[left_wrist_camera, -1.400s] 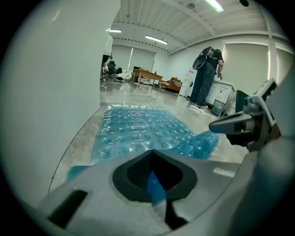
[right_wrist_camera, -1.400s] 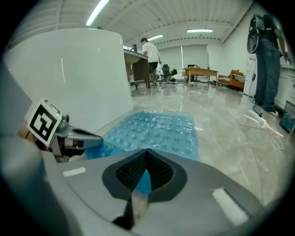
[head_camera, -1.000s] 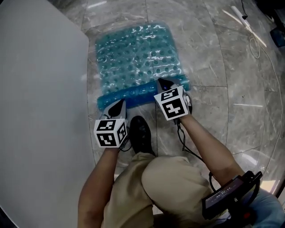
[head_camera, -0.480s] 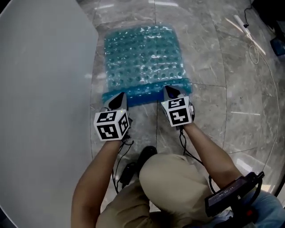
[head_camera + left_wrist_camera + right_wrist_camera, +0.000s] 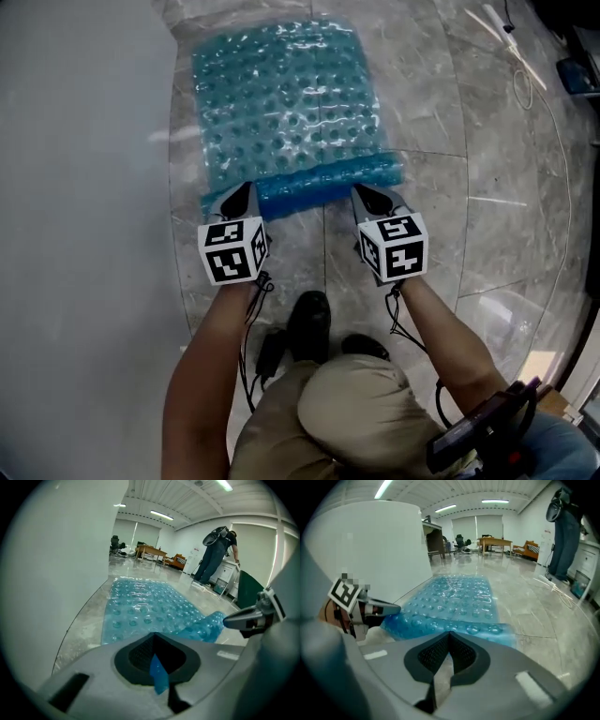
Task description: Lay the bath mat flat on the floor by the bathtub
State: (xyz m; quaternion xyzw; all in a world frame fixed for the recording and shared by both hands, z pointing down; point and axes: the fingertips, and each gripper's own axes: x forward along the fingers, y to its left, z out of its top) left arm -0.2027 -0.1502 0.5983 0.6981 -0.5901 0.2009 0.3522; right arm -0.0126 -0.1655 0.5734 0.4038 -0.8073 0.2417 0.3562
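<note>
Bath mat (image 5: 286,103), blue and bubbled, lies spread on the marble floor (image 5: 441,234) just beside the white bathtub (image 5: 75,187). Its far part is flat, and its near edge is lifted and rolled into a darker band. The left gripper (image 5: 236,199) is at that edge's bathtub-side corner, jaws clamped on a blue strip of the mat. The right gripper (image 5: 372,197) is at the other near corner, jaws pressed together on a pale sliver that looks like the mat's clear rim. A dark shoe (image 5: 309,323) stands on the floor behind both grippers.
</note>
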